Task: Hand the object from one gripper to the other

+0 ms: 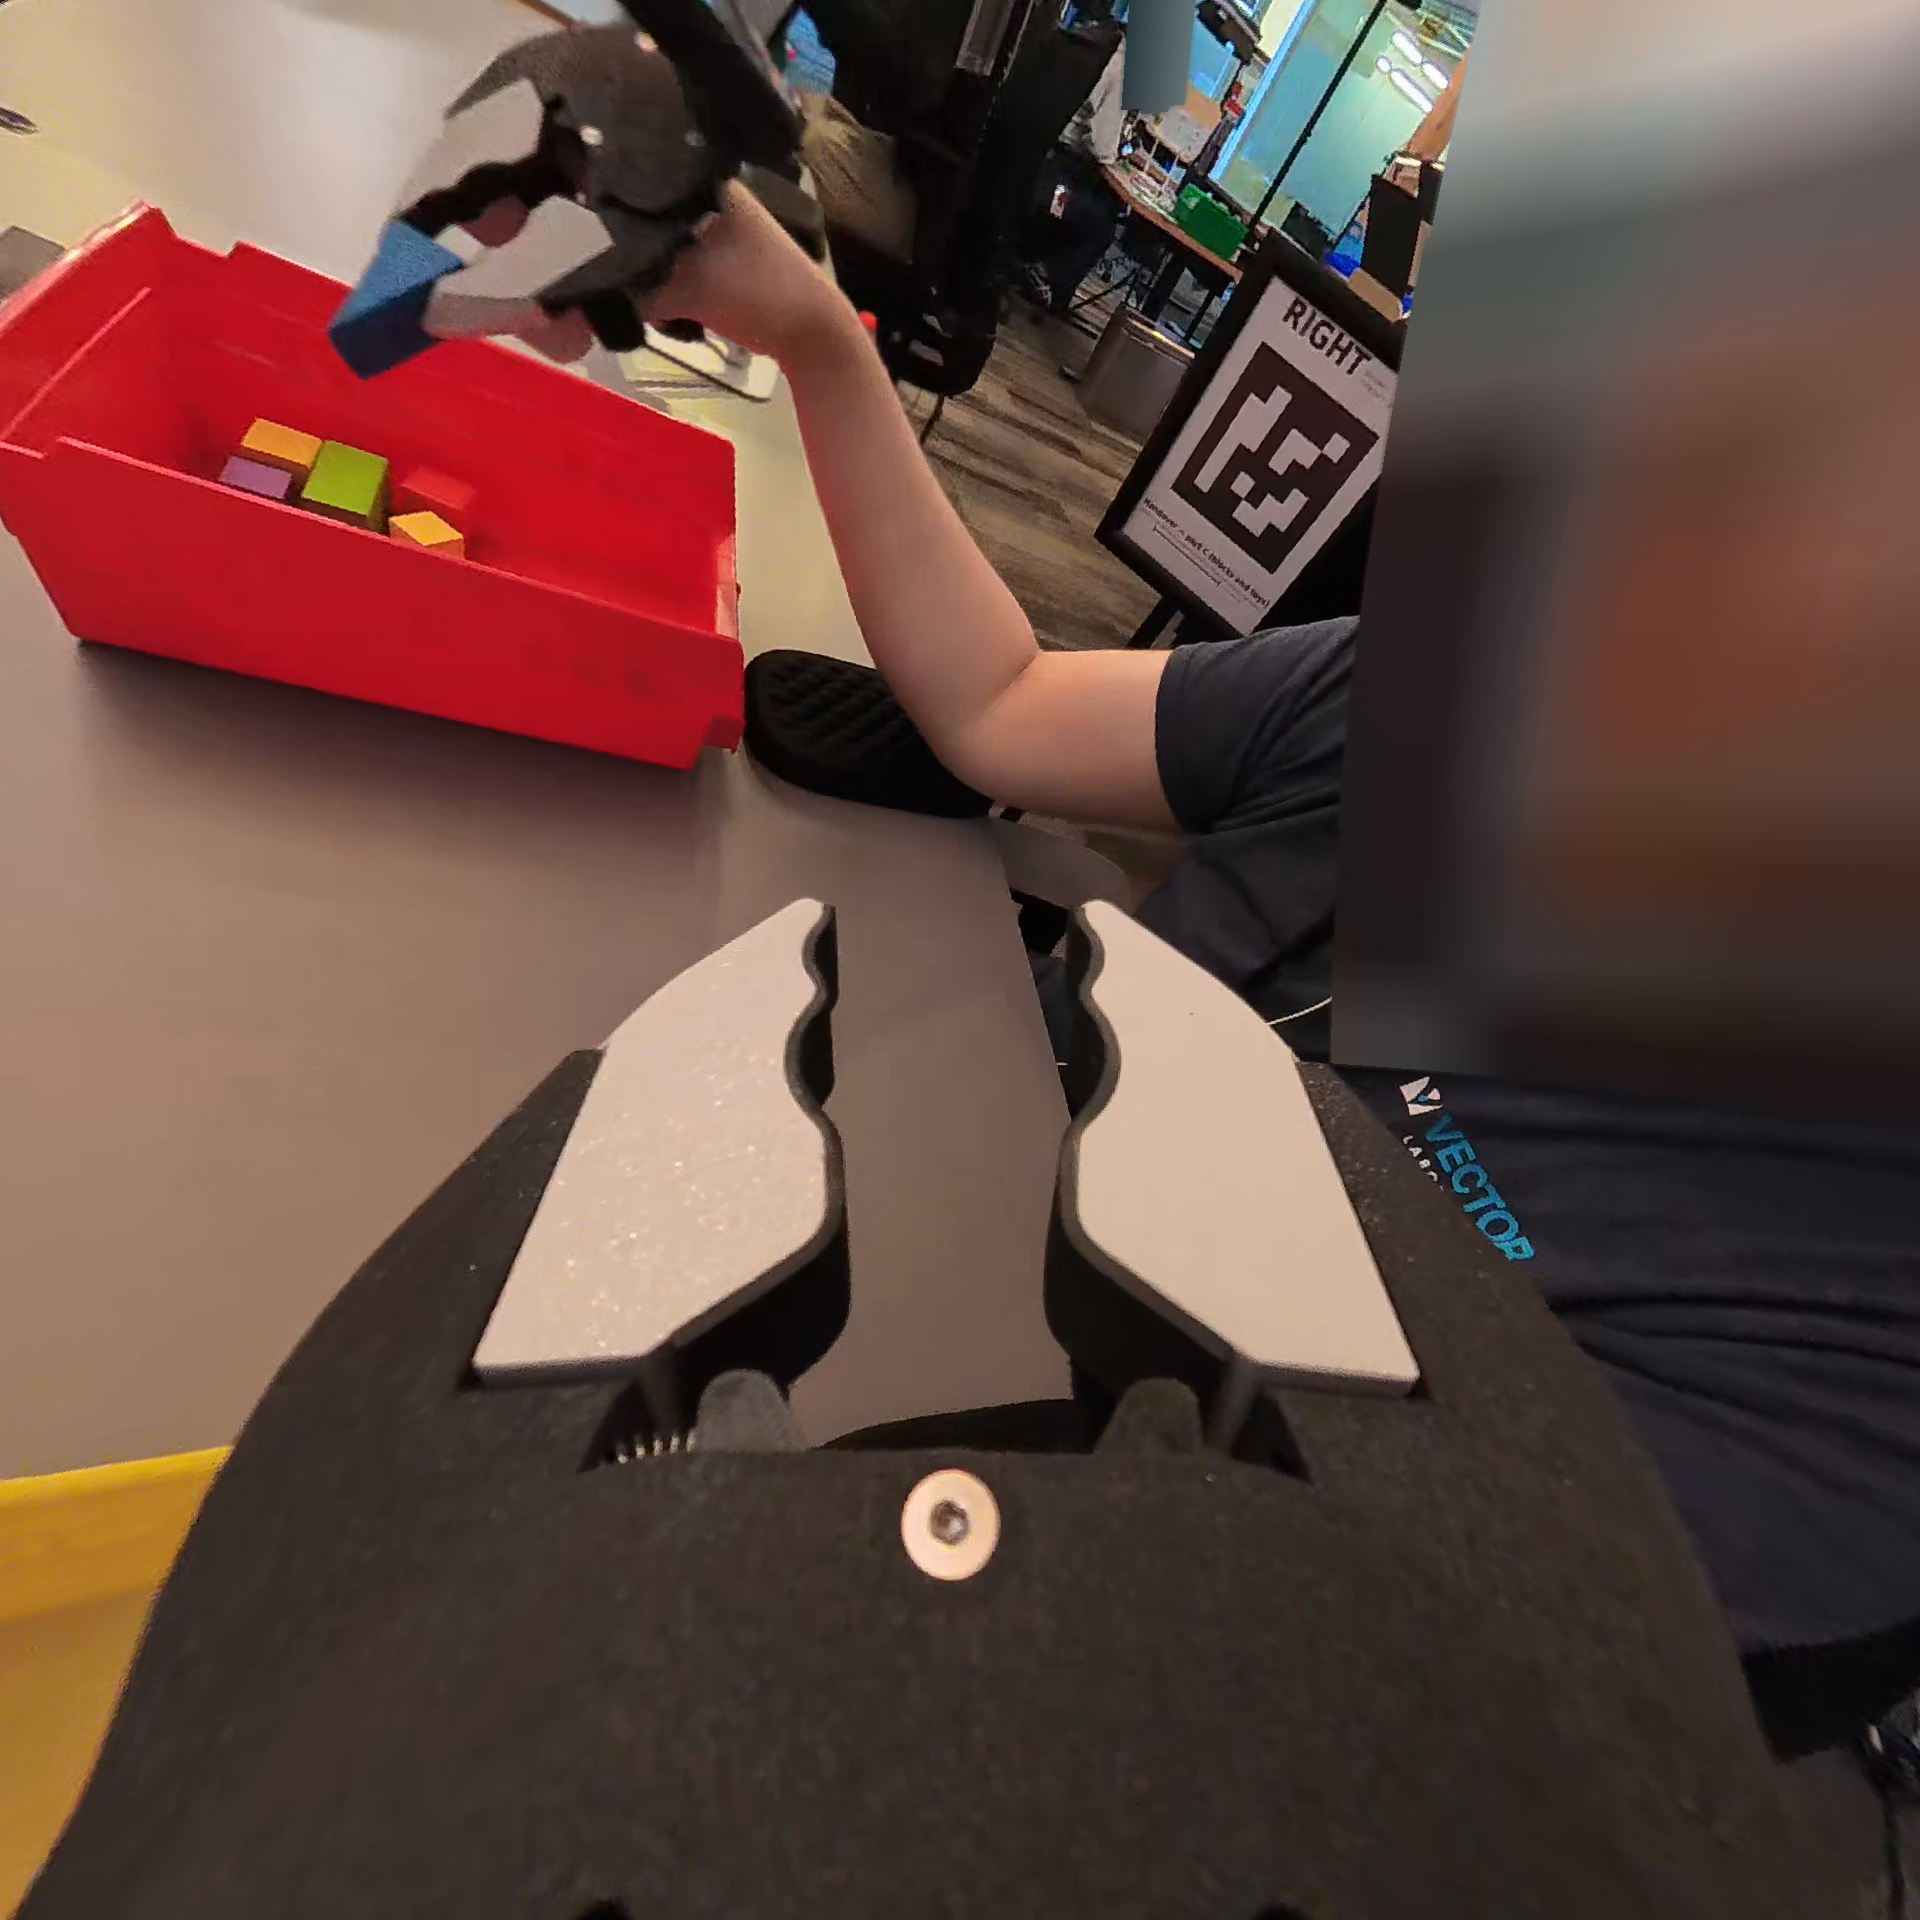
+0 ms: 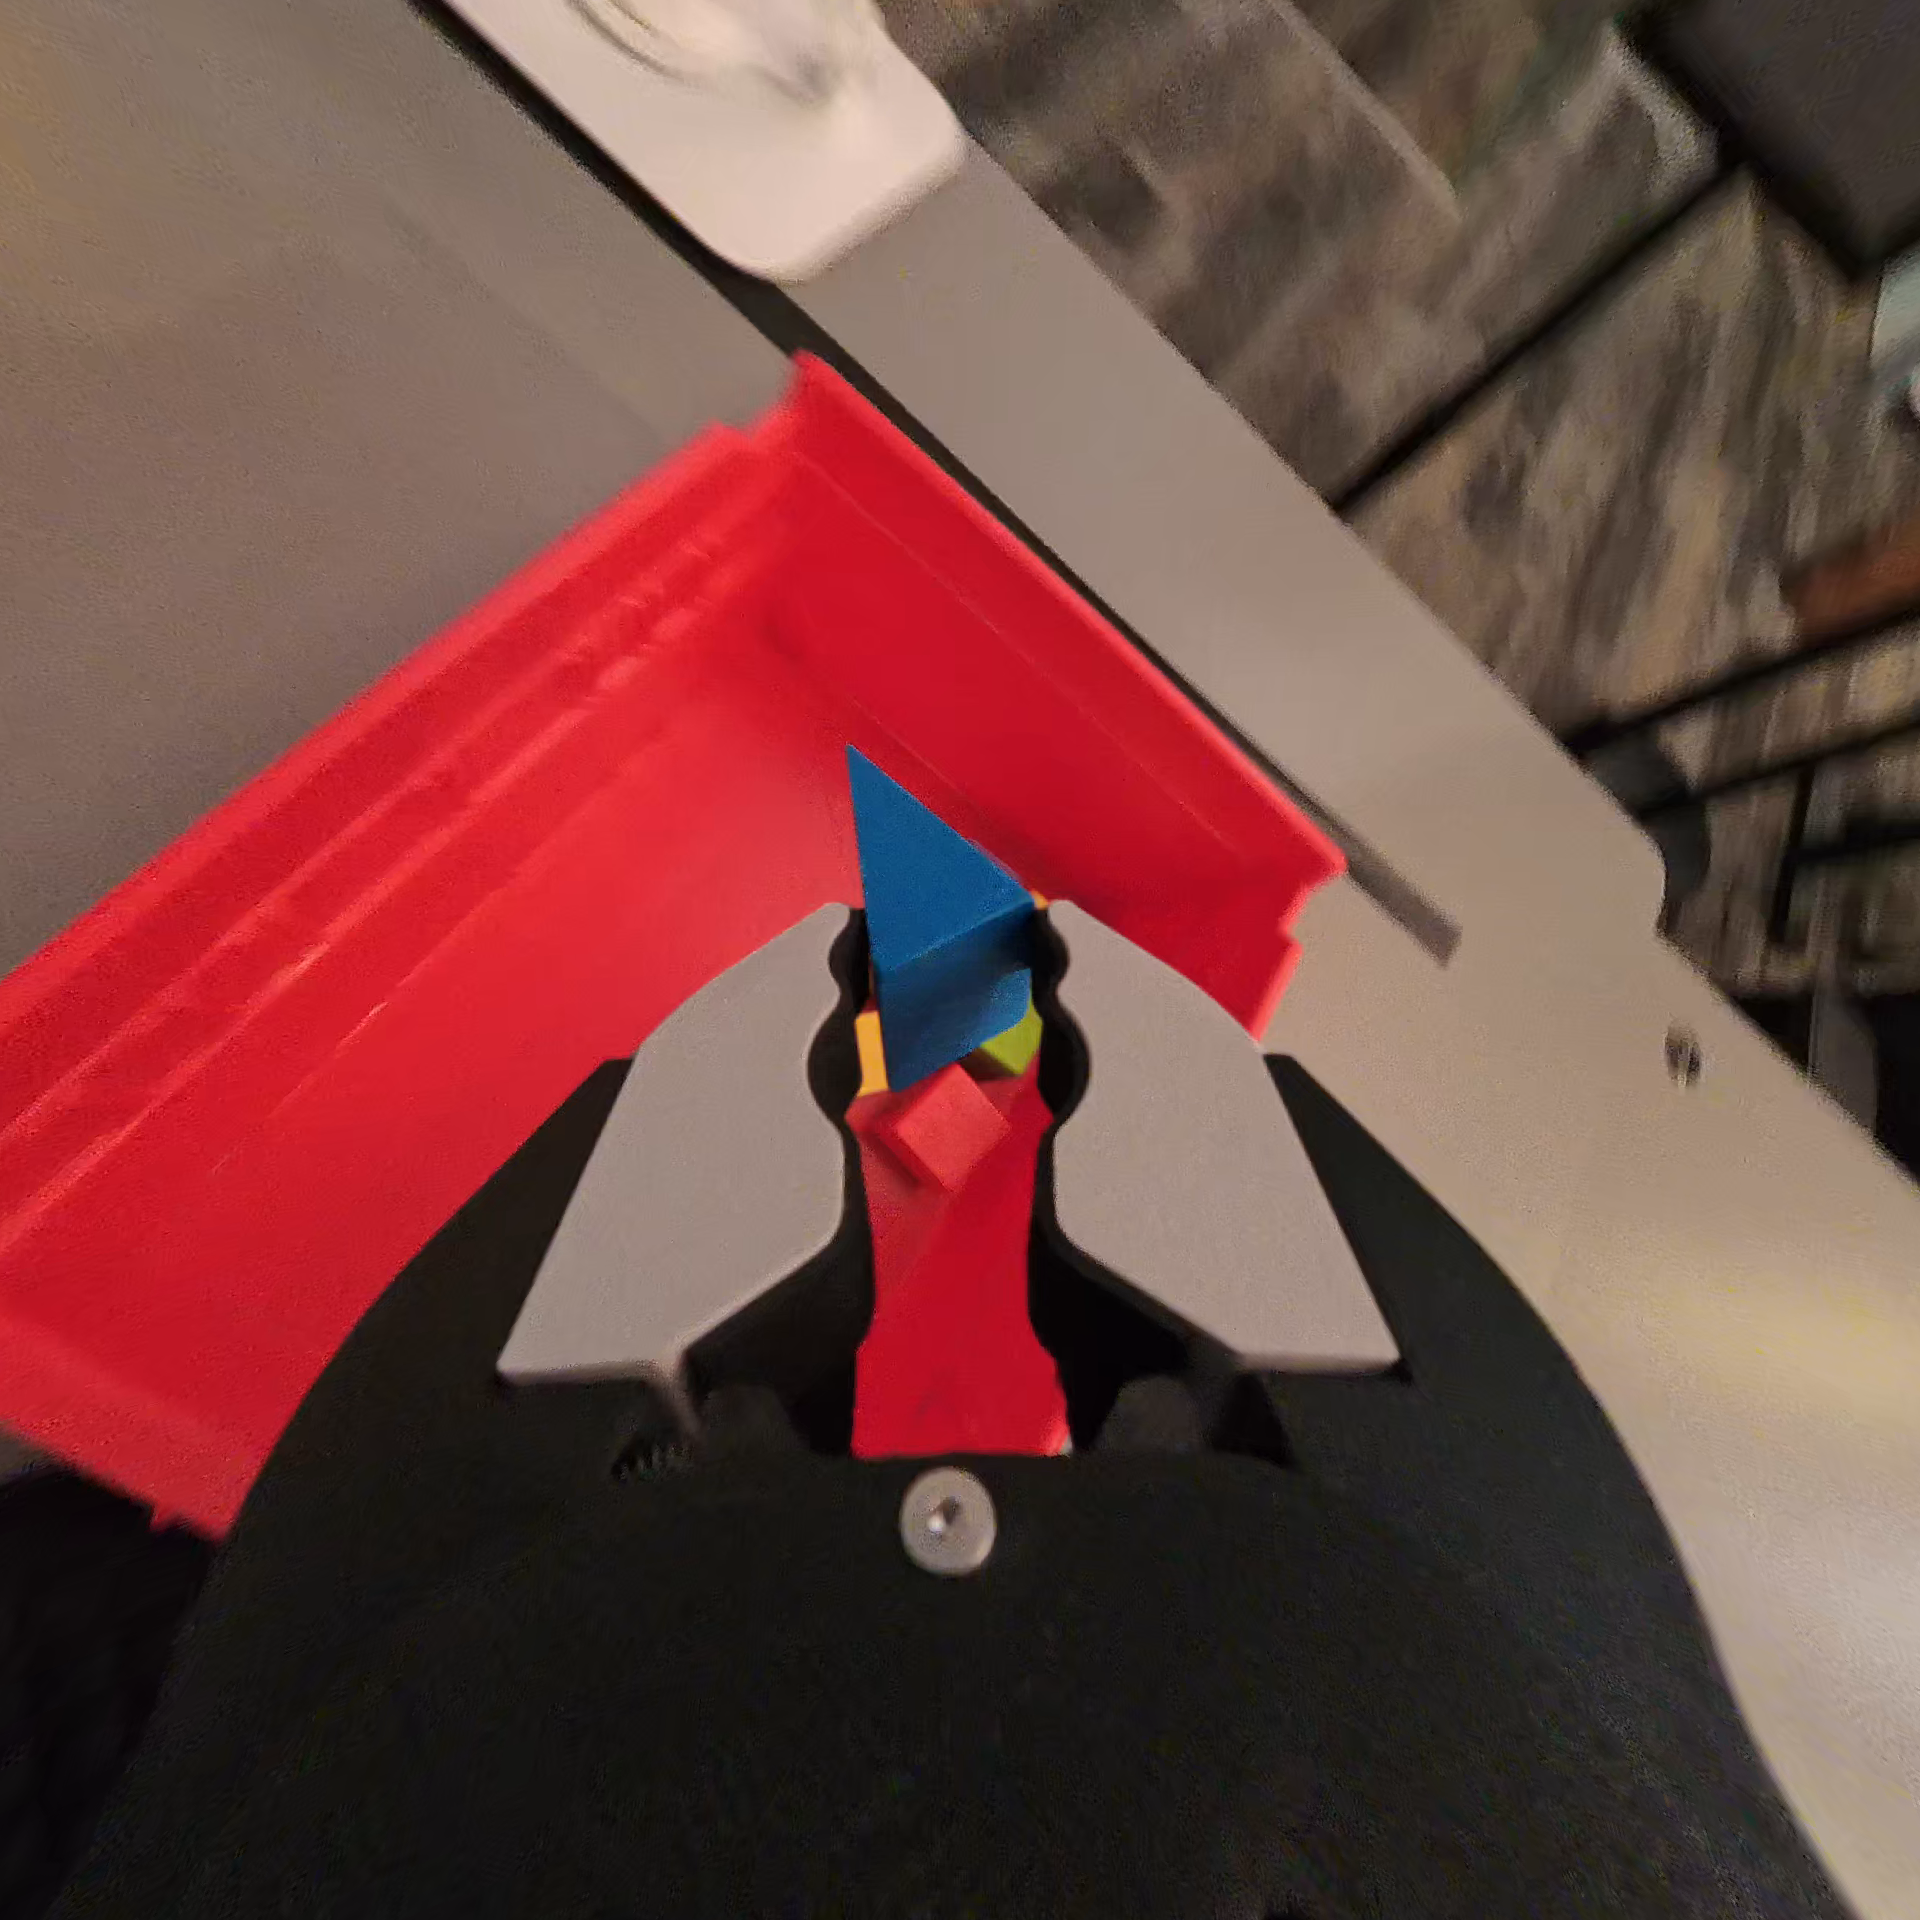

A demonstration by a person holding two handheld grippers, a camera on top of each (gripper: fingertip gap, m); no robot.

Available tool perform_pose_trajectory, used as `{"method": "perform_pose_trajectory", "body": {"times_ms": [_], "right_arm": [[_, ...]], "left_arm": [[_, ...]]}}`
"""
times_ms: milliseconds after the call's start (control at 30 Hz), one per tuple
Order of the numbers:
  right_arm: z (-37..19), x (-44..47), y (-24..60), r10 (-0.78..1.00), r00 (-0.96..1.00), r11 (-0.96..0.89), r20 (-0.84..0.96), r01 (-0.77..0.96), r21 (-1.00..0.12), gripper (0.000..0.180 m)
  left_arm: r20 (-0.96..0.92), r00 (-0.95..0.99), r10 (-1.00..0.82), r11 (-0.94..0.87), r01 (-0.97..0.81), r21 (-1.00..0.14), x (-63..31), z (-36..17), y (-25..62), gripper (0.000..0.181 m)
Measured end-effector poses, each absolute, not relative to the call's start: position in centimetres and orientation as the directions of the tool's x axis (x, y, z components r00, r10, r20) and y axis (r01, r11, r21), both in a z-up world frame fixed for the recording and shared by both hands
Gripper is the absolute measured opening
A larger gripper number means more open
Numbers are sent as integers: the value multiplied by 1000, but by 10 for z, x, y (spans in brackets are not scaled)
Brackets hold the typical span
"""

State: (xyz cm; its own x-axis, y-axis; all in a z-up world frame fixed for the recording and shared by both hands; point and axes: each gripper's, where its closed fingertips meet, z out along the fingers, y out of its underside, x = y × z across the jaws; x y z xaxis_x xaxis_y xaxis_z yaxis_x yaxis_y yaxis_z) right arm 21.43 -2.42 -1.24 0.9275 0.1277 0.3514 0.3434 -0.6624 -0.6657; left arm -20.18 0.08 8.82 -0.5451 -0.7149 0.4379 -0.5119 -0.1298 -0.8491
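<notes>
My right gripper (image 2: 951, 914) is shut on a blue wedge block (image 2: 940, 935) and holds it in the air above the red bin (image 2: 416, 935). In the left wrist view the right gripper (image 1: 416, 281) shows far off at upper left with the blue wedge block (image 1: 390, 301) at its tips, over the red bin (image 1: 364, 623). My left gripper (image 1: 951, 914) is open and empty, low over the dark table near its edge, well apart from the right gripper.
Several coloured blocks (image 1: 343, 483) lie in the red bin; a red one (image 2: 945, 1132) shows below the wedge. A yellow bin corner (image 1: 94, 1621) is at lower left. A person's arm (image 1: 935, 582), a black shoe (image 1: 842, 727) and a framed marker sign (image 1: 1262, 457) are on the right.
</notes>
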Motion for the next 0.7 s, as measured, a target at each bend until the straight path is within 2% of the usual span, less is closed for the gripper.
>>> {"method": "perform_pose_trajectory", "body": {"times_ms": [67, 333, 433, 533, 700], "right_arm": [[-26, 232, -13, 2, 947, -724, 320, 222, -653, 31], [-89, 234, 29, -237, 941, -792, 242, -43, -610, 31], [-105, 240, 27, -286, 910, -818, 299, -69, -572, 31], [-112, 234, 33, -307, 913, -801, 268, -95, -591, 31], [-121, 236, 32, -320, 893, -820, 315, -95, -565, 31]], "left_arm": [[446, -539, -715, -122, -531, -838, -198, 84, -1, 41], [455, -534, -712, -111, -554, -825, -194, 80, -6, 40], [461, -531, -712, -116, -558, -822, -195, 80, -4, 40], [462, -533, -708, -123, -552, -825, -196, 83, -3, 40], [457, -540, -707, -117, -548, -828, -197, 84, -5, 39]]}}
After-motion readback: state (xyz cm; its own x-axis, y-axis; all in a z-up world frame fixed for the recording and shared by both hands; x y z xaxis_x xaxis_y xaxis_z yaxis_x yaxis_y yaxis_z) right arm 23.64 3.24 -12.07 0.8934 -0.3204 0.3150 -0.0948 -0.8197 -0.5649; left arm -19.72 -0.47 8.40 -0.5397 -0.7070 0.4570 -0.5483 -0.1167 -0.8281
